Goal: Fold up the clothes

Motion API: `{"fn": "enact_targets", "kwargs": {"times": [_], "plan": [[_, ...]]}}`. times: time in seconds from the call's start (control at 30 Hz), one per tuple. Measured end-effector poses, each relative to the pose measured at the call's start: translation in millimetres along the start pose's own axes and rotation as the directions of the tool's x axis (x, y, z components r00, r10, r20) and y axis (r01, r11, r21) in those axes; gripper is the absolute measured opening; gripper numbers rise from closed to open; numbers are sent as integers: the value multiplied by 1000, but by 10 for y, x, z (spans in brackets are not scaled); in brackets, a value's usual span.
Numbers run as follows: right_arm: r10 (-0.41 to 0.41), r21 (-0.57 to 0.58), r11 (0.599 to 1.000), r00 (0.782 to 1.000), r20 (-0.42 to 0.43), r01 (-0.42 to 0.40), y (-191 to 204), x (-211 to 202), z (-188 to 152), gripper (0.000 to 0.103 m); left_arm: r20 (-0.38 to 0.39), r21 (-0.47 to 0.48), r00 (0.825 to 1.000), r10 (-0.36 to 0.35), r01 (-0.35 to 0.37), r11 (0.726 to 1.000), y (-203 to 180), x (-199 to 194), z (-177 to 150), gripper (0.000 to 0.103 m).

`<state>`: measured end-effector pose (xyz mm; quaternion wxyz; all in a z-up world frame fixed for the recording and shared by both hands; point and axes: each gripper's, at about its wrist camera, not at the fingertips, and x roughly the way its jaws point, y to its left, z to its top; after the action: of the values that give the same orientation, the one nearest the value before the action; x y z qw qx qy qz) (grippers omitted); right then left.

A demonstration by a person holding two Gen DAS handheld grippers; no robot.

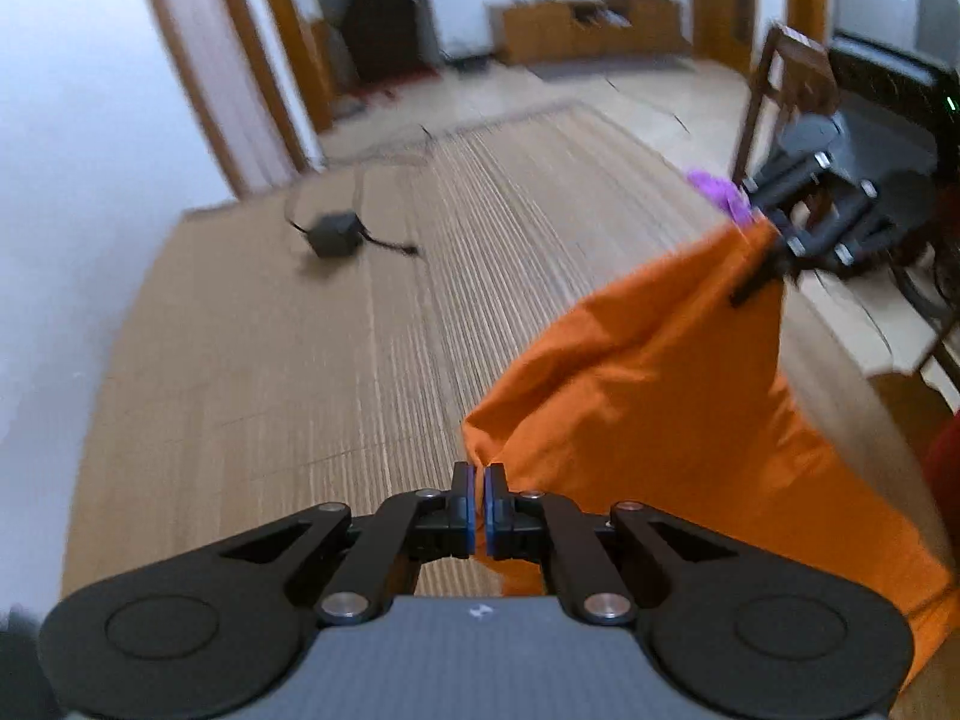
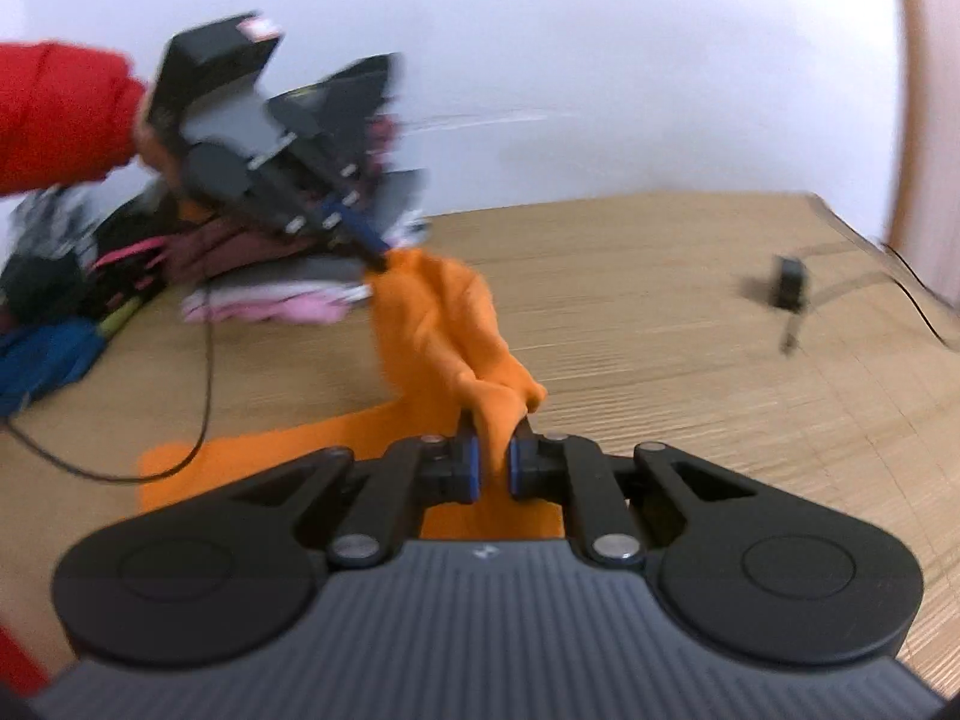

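Two corners of an orange garment [image 1: 660,396] are pinched, one in each gripper. The left gripper [image 1: 479,501] is closed almost fully on a thin edge of the cloth, and the right gripper [image 2: 493,462] is clamped on a thicker bunched fold, so a narrow gap is left between its pads. The garment is stretched between the two above a wooden table [image 1: 270,360], with its lower part seen trailing on the tabletop in the right wrist view. No fold is visible in it yet, so the folding of this piece is judged to be at its start: spreading, folding and stacking remain. A pile of clothes [image 2: 252,276] is seen at the table's far edge; whether those are folded cannot be told through the blur.
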<state>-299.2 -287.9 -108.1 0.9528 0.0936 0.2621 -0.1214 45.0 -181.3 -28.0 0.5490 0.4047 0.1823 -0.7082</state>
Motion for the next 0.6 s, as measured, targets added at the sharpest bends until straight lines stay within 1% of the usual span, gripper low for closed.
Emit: {"fn": "enact_targets", "kwargs": {"times": [0.1, 0.13, 0.23, 0.33, 0.4, 0.5, 0.6], "plan": [[54, -73, 996, 998, -28, -56, 397, -176, -57, 12, 29, -28, 999, 34, -33, 999, -295, -419, -218, 3], [76, -85, 993, 996, -43, -79, 553, -226, -101, 12, 33, -22, 999, 41, -40, 999, -402, -520, -301, 3], [100, -129, 986, 992, -81, -110, 952, -270, -220, 12, 21, -28, 998, 58, -58, 998, -704, -722, -601, 3], [111, -168, 977, 987, -120, -130, 1332, -243, -349, 13, -19, -43, 997, 69, -70, 997, -963, -786, -934, 3], [116, -185, 973, 983, -143, -141, 1572, -215, -440, 13, -34, -70, 996, 79, -81, 994, -1075, -799, -1129, 3], [127, -206, 965, 977, -170, -161, 1825, -164, -537, 13, -21, -140, 995, 96, -98, 985, -1156, -825, -1352, 3], [141, -213, 960, 971, -193, -181, 1955, -93, -589, 13, 0, -189, 995, 102, -100, 977, -1219, -843, -1524, 3]]}}
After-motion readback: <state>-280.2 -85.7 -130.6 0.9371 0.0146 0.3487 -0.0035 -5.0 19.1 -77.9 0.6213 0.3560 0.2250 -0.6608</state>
